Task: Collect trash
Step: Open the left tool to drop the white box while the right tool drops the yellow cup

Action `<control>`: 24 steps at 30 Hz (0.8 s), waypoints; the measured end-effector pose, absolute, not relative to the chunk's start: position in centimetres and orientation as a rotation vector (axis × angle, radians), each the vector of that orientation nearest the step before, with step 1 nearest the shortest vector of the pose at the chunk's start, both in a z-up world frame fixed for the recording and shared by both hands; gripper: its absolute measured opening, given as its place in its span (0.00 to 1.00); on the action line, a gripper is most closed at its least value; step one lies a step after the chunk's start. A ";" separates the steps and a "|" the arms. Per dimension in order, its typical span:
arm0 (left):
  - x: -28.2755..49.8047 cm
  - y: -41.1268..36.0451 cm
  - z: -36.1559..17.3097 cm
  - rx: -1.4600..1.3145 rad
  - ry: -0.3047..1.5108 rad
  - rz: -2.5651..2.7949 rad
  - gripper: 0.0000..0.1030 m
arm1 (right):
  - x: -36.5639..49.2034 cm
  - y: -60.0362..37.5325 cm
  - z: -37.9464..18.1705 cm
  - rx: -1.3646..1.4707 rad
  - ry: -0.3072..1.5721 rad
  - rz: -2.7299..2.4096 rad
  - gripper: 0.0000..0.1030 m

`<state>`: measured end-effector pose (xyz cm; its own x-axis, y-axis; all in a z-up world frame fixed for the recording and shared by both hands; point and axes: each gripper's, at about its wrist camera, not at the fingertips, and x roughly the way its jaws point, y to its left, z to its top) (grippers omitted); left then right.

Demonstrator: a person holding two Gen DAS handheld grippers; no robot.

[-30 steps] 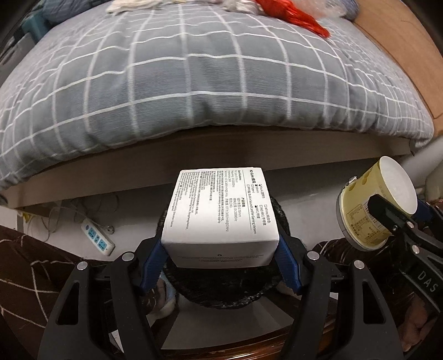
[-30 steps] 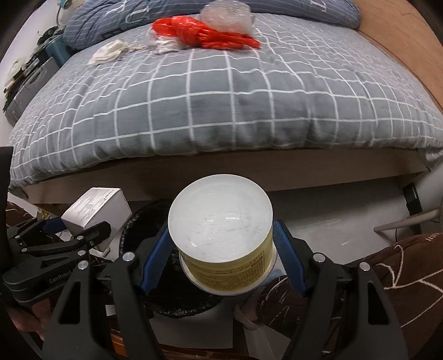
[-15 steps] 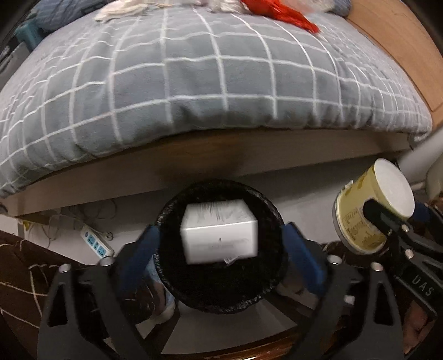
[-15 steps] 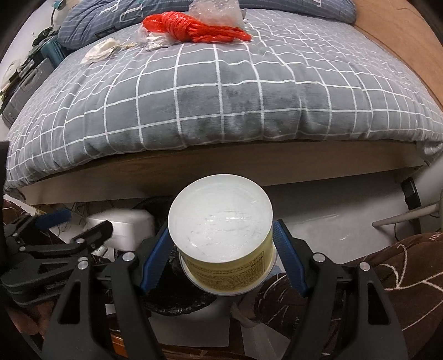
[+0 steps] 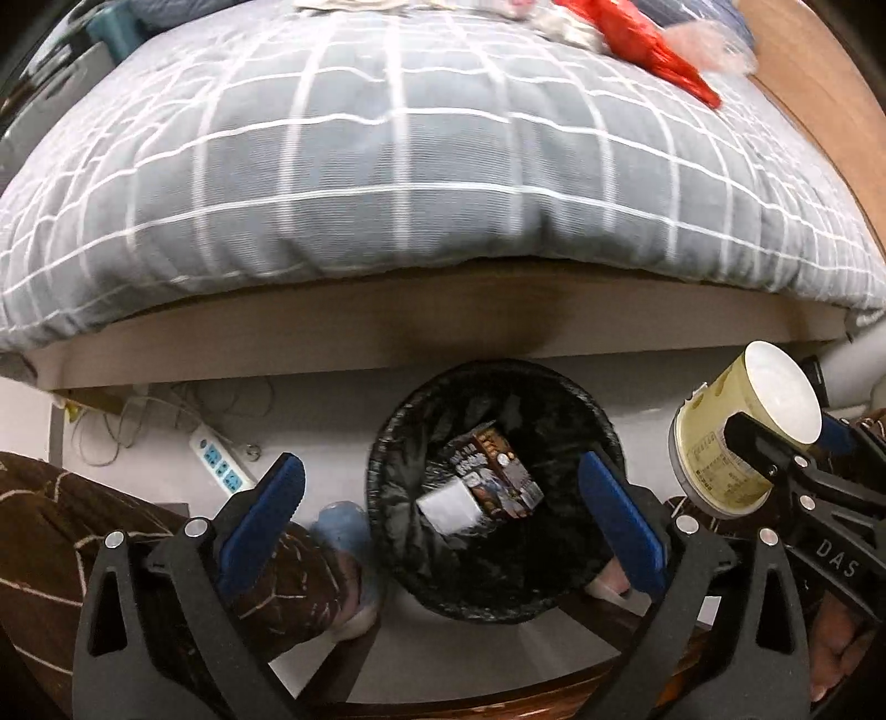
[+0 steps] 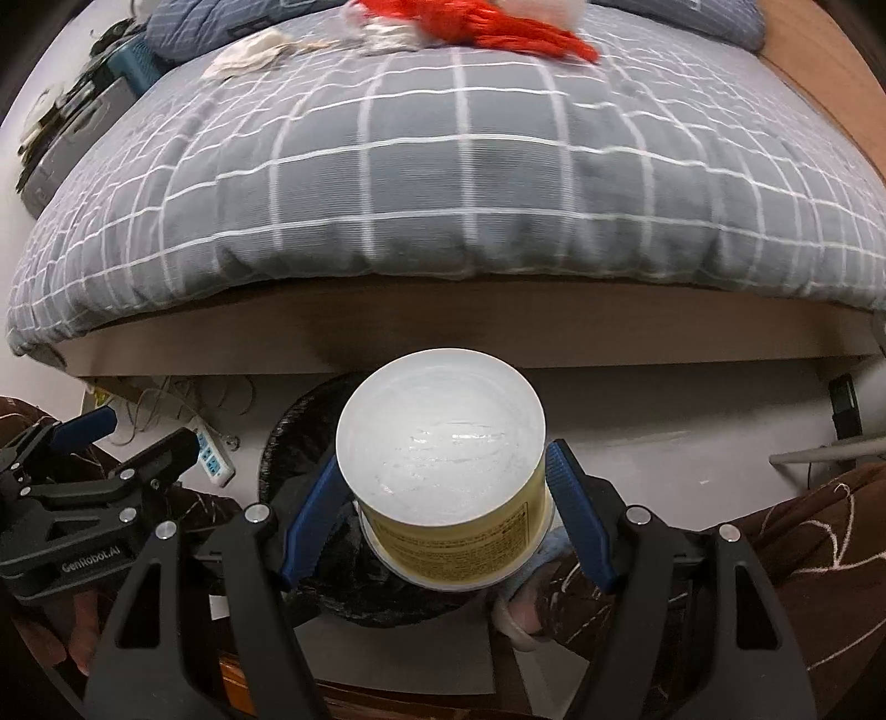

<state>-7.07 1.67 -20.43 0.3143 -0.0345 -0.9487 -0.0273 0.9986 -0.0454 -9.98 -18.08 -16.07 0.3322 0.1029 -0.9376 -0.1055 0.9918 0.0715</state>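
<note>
The left gripper (image 5: 440, 509) pointed steeply down with its blue fingers (image 5: 260, 512) spread wide and opening, nothing between the pads. Below the gap stood the black-lined trash bin (image 5: 387, 443), mouth up. Inside it lay the white box (image 5: 449, 505), tipped on a corner, just beside a dark printed packet (image 5: 493, 471); the box sat low in the bin, well clear of both fingers.

The right gripper (image 6: 443, 512) was clamped on the yellow tub (image 6: 470, 545), its fingers (image 6: 576, 512) pressed against the tub's two sides. The tub's axis ran along the fingers, away from the camera, so its white round base (image 6: 440, 435) faced the lens and its wider rim lay toward the bin. In the left wrist view the tub (image 5: 720, 459) hung to the right of the bin and outside its rim.

On the floor beyond lay a white power strip (image 5: 219, 462) with loose cords. Farther back ran the wooden bed frame (image 5: 387, 327), then the grey checked duvet (image 5: 415, 166), with a red plastic bag (image 6: 498, 25) and crumpled tissue (image 6: 249, 52) at its far end.
</note>
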 end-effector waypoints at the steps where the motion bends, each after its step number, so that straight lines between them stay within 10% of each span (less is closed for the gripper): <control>1: -7.1 2.1 -20.4 -0.058 1.249 0.004 0.95 | -9.9 -17.6 -16.1 -0.005 1.226 0.143 0.67; 17: -7.5 7.4 -19.4 -0.101 1.200 0.087 0.95 | -9.5 -11.4 -16.3 -0.082 1.253 0.232 0.68; 24: -7.3 7.6 -19.0 -0.088 1.174 0.093 0.95 | -9.3 -10.2 -16.3 -0.113 1.223 0.215 0.86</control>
